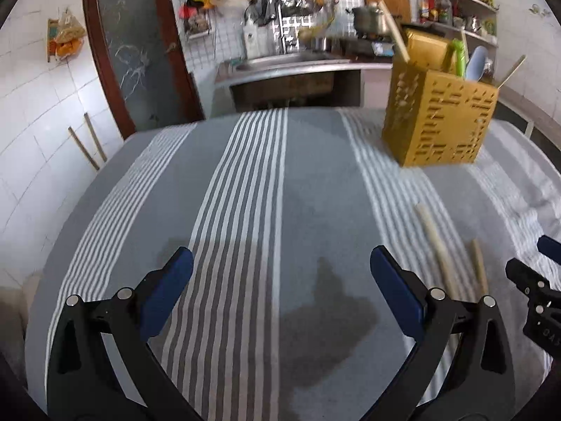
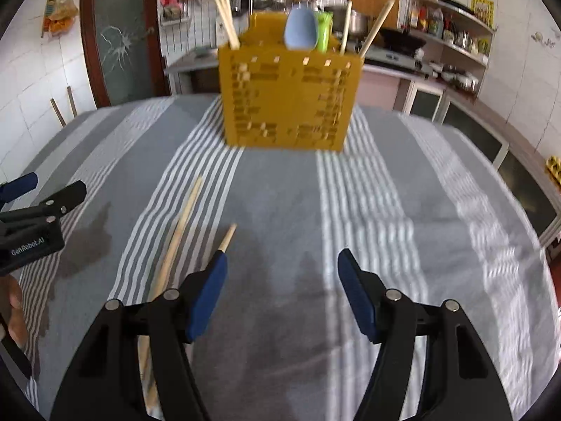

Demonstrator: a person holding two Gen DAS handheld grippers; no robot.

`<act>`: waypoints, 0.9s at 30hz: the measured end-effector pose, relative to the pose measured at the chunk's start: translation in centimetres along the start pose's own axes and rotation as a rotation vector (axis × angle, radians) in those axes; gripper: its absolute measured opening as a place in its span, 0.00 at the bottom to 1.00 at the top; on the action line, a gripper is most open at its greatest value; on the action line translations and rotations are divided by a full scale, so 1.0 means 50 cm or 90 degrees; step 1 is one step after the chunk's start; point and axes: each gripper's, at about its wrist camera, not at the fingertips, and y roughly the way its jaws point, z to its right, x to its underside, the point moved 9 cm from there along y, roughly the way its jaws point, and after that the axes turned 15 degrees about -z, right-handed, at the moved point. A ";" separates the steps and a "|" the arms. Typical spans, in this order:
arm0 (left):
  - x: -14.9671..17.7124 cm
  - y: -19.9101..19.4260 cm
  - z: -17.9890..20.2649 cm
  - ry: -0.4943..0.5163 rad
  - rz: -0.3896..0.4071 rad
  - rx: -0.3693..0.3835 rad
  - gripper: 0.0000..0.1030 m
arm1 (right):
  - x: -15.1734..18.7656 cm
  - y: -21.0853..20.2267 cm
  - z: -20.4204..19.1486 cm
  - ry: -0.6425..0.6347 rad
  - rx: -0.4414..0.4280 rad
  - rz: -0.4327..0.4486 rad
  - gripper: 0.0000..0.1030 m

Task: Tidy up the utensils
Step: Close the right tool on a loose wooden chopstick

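A yellow perforated utensil holder (image 2: 285, 101) stands upright at the far side of the striped cloth; it also shows in the left wrist view (image 1: 438, 119). It holds chopsticks (image 2: 226, 21), a blue spoon (image 2: 299, 29) and a green utensil (image 2: 324, 31). Two loose chopsticks lie on the cloth: a long one (image 2: 178, 231) and a shorter-looking one (image 2: 228, 236) partly under my right gripper's left finger. In the left wrist view they lie to the right (image 1: 434, 242) (image 1: 478, 263). My left gripper (image 1: 280, 263) is open and empty. My right gripper (image 2: 282, 263) is open and empty.
A grey and white striped cloth (image 1: 245, 193) covers the table. A kitchen counter with a sink (image 1: 291, 61) and a stove with a pot (image 1: 368, 17) stand behind. Shelves with bottles (image 2: 448, 24) are at the right. The left gripper (image 2: 35, 217) shows at the right view's left edge.
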 end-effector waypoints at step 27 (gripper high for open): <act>0.003 0.017 0.117 -0.011 -0.072 0.085 0.87 | -0.015 0.046 0.072 0.022 -0.045 -0.054 0.09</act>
